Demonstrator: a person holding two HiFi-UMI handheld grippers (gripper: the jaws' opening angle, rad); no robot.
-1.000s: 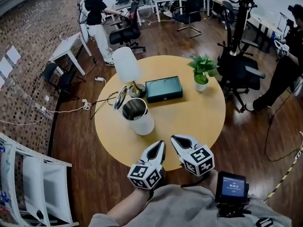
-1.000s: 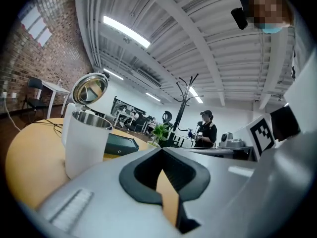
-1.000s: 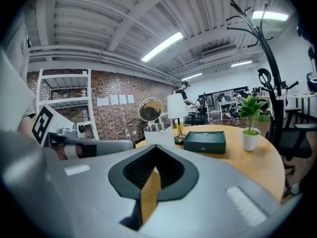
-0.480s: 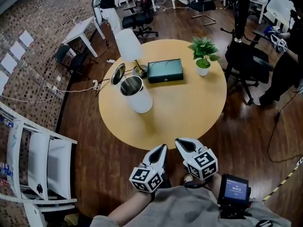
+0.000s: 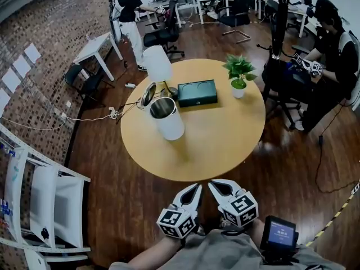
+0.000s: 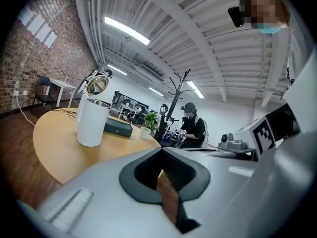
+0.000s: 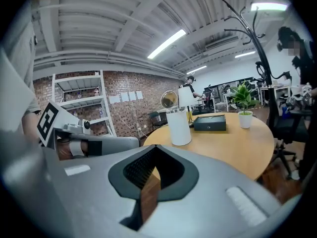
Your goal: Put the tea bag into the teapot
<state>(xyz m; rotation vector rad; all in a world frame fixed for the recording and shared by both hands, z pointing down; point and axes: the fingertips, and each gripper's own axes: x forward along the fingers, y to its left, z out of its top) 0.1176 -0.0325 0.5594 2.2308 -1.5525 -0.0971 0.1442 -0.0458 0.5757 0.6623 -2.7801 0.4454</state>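
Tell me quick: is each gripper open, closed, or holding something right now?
Left gripper: closed, nothing between the jaws.
Right gripper: closed, nothing between the jaws.

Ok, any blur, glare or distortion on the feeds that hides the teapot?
Head view: heavy fisheye bending, dim edges, teapot sharp on the table. Left gripper view: black round vignette, ceiling strip lights blown out, left tongs soft up close, teapot clear. Right gripper view: same vignette, teapot clear.
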